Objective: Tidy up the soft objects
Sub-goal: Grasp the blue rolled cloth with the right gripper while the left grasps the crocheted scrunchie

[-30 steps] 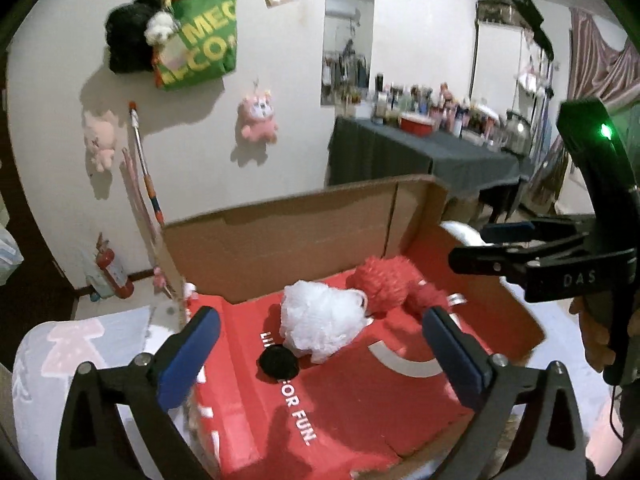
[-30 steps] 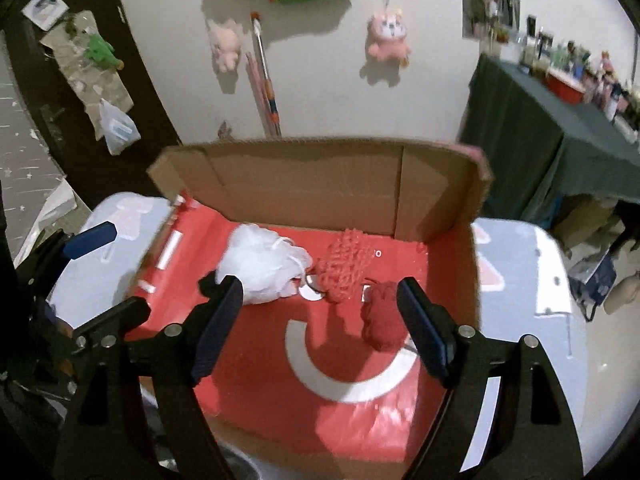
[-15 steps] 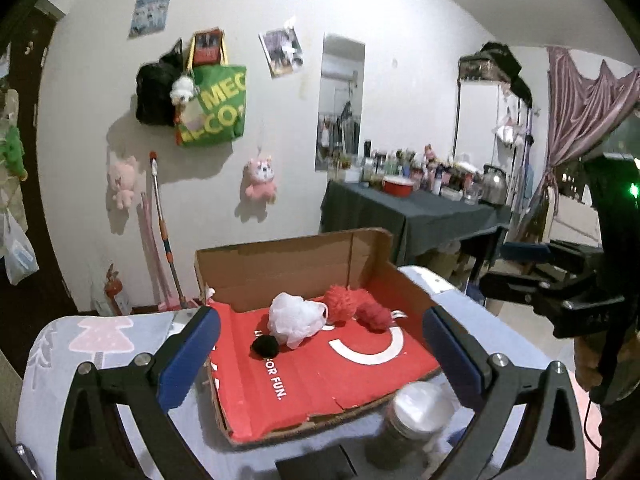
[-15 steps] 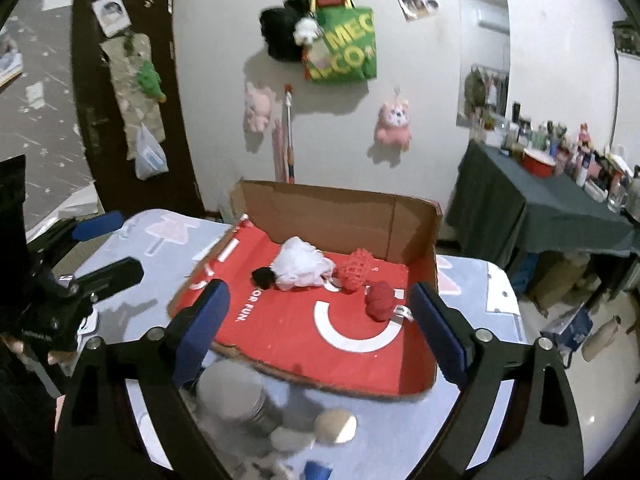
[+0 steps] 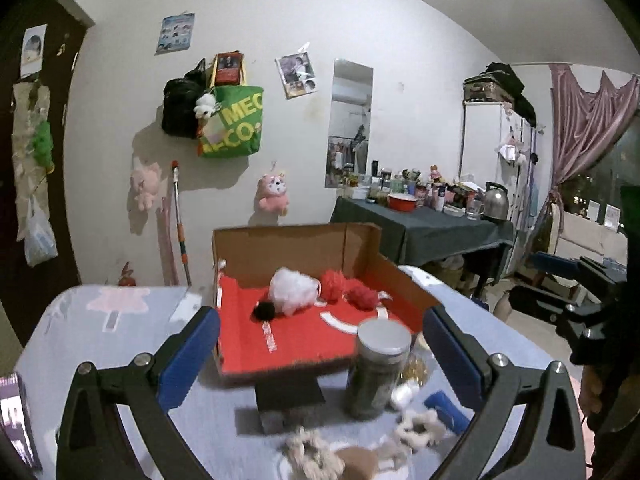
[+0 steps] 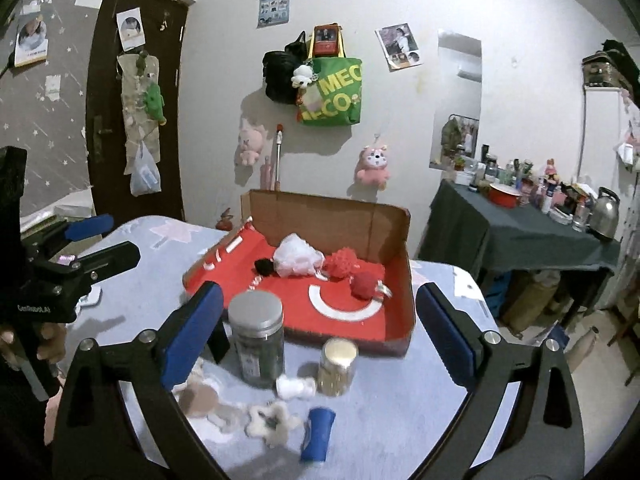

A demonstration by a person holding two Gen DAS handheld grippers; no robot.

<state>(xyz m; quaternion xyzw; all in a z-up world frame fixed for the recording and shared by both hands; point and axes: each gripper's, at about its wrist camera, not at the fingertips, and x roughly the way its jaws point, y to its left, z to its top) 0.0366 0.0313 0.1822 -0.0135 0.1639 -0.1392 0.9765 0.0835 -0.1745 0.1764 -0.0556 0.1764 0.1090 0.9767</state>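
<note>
A red-lined cardboard box [image 5: 400, 280] [image 6: 400, 276] sits on the table and holds a white puff [image 5: 292, 290] [image 6: 298, 256], a black pom [image 5: 264, 311] [image 6: 265, 266] and two red poms [image 5: 332, 280] [image 6: 342, 262]. Fluffy beige pieces [image 5: 316, 456] [image 6: 272, 420] and a small white roll [image 6: 294, 386] lie on the near table. My left gripper [image 5: 320, 352] is open and empty, held back above the table's near side. My right gripper [image 6: 320, 336] is open and empty, likewise back from the box.
A tall grey-lidded jar [image 5: 378, 368] [image 6: 258, 340], a small gold-lidded jar [image 6: 338, 366], a blue cylinder [image 6: 318, 434] and a black block [image 5: 288, 396] stand in front of the box. A cluttered dark side table [image 6: 520, 232] is at the right.
Both grippers have pulled back and up from over the box. The near table with the jars and fluffy pieces has come into view. Both stay open.
</note>
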